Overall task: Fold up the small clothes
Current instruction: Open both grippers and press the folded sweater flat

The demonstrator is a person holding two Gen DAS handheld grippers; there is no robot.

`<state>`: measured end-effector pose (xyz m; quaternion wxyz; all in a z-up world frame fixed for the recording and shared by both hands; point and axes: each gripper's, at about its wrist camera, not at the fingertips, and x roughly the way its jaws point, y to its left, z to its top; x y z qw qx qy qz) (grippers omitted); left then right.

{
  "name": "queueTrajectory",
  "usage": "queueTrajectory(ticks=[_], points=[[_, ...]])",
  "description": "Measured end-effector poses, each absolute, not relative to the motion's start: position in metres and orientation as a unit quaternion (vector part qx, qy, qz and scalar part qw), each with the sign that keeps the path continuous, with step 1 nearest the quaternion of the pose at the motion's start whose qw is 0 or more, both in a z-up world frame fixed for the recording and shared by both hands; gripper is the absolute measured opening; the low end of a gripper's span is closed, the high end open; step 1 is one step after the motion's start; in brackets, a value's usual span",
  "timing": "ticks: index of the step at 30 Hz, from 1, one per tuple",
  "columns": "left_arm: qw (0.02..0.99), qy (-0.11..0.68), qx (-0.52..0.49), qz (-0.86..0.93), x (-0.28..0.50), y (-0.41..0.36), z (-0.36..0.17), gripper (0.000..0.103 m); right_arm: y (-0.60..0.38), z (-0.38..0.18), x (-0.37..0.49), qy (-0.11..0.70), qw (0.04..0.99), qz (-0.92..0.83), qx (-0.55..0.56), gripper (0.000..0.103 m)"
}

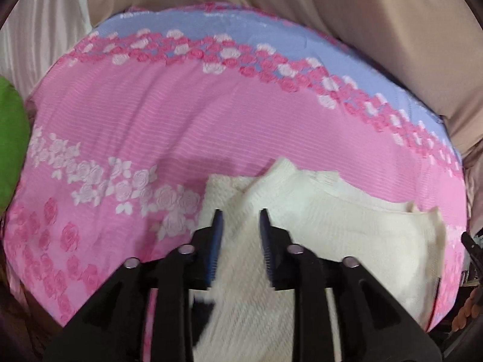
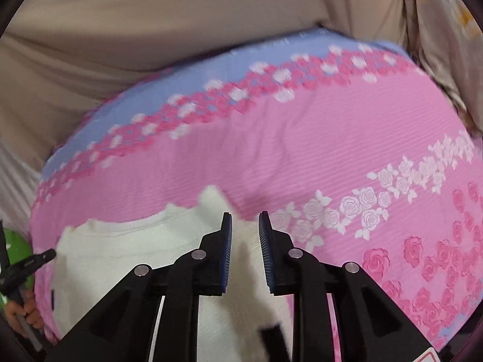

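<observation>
A cream knit garment (image 1: 332, 226) lies partly folded on a pink floral sheet (image 1: 151, 120), with a raised corner near its far edge. My left gripper (image 1: 241, 211) points down over the garment's left part. Its jaws stand apart and the cloth shows in the gap, with the pads not pressing on it. In the right wrist view the same garment (image 2: 135, 247) spreads to the left. My right gripper (image 2: 245, 214) hovers over its right end, jaws apart, with a fold of cloth between them and loose. The left gripper's tip (image 2: 30, 262) shows at the left edge, with a hand (image 2: 24, 313) below it.
The sheet (image 2: 302, 150) has a blue band and rose borders along its far side. Beige draped fabric (image 1: 362, 15) rises behind it. A green thing (image 1: 9, 144) sits at the sheet's left edge. The sheet beyond the garment is bare.
</observation>
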<state>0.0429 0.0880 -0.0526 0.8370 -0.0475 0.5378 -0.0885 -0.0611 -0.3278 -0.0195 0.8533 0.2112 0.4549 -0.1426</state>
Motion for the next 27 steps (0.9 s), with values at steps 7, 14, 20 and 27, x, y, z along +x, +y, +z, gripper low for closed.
queueTrajectory(ticks=[7, 14, 20, 27], points=[[0.786, 0.602, 0.003, -0.142, 0.006, 0.02, -0.108, 0.035, -0.187, -0.052, -0.047, 0.533, 0.828, 0.06, 0.163, 0.018], [0.793, 0.595, 0.01, -0.132, 0.006, 0.03, -0.107, 0.036, -0.168, -0.058, -0.041, 0.546, 0.821, 0.046, 0.159, 0.017], [0.805, 0.579, -0.032, -0.126, 0.008, 0.052, -0.085, 0.036, -0.198, -0.081, -0.053, 0.57, 0.802, 0.0, 0.182, 0.011], [0.812, 0.578, -0.035, -0.067, 0.063, 0.071, -0.105, 0.045, -0.303, -0.045, -0.052, 0.486, 0.847, -0.155, 0.152, 0.061]])
